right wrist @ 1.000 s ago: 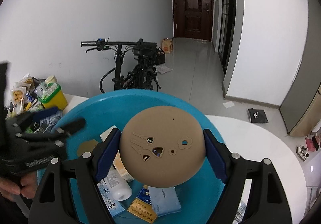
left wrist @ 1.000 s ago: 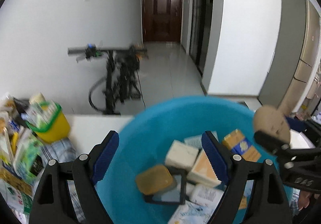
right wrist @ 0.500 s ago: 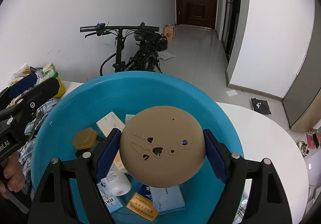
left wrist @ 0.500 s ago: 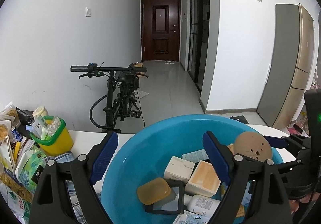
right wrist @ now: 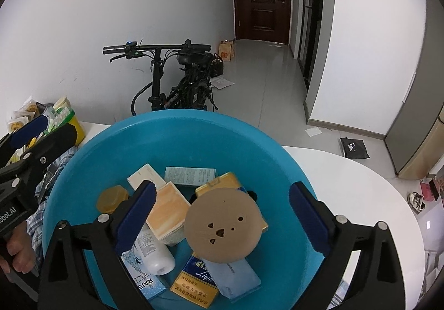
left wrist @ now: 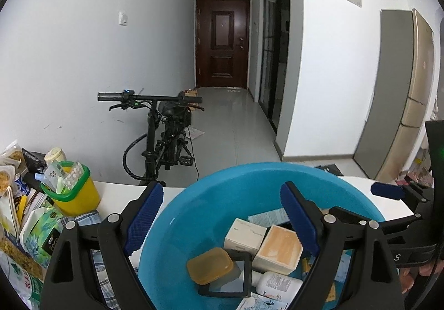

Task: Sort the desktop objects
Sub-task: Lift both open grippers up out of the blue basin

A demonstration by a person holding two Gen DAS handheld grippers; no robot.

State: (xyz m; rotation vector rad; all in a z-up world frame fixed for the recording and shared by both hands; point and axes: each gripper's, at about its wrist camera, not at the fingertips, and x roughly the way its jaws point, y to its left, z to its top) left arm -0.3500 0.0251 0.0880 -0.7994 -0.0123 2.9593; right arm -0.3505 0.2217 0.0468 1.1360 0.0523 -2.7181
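Note:
A blue plastic basin (right wrist: pixel 194 137) (left wrist: pixel 249 182) on the white table holds several small boxes, a white bottle (right wrist: pixel 151 249), an amber case (left wrist: pixel 209 268) and a small mirror (left wrist: pixel 226 279). A tan round disc (right wrist: pixel 224 224) with cut-out holes lies in the basin on top of the boxes. My right gripper (right wrist: pixel 220 215) is open above the basin, its jaws wide on either side of the disc and apart from it. My left gripper (left wrist: pixel 219 218) is open and empty over the basin's left rim.
A yellow bin with a green rim (left wrist: pixel 69 190), snack packets and tissue packs (left wrist: pixel 36 232) crowd the table's left side. A plaid cloth (left wrist: pixel 88 218) lies beside the basin. A bicycle (right wrist: pixel 177 79) stands beyond the table. White tabletop (right wrist: pixel 347 187) lies to the right.
My right gripper opened and let go of the tan disc, which dropped onto the boxes in the basin. The left gripper stayed open over the rim.

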